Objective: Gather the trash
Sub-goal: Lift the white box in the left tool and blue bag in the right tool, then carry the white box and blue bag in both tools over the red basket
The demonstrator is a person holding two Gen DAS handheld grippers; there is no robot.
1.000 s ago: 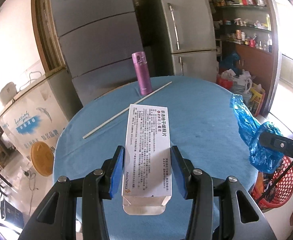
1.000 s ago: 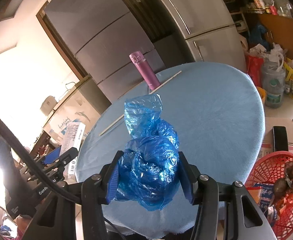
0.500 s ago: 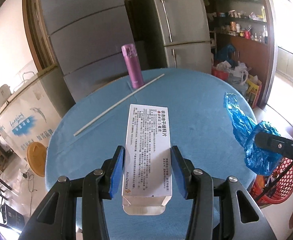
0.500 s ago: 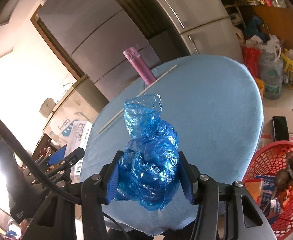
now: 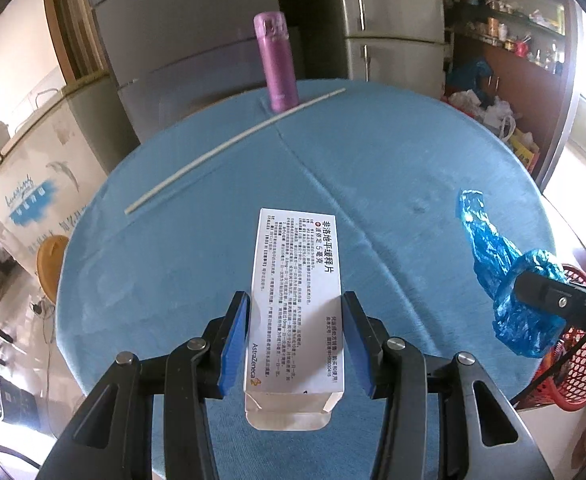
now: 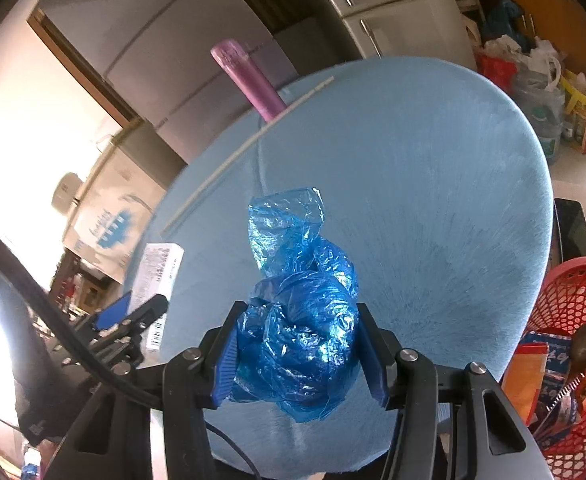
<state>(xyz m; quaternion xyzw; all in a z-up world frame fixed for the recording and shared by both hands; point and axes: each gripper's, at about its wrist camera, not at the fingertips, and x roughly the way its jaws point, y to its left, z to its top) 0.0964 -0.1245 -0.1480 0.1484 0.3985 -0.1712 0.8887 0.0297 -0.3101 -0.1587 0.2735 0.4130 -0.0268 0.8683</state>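
**Both loads lower over table**

Since a second ago both grippers dipped; tabletop (image 5: pixel 393 168) fills more frame. Medicine box (image 5: pixel 297 300), long axis toward upper frame, clamped in left gripper (image 5: pixel 297 344), lower centre. Right gripper (image 6: pixel 297 354) pinches crumpled blue bag (image 6: pixel 297 320), jaws moderately apart.

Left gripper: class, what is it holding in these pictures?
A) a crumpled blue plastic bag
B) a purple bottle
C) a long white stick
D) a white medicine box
D: the left gripper is shut on the white medicine box; the blue plastic bag is in the right gripper.
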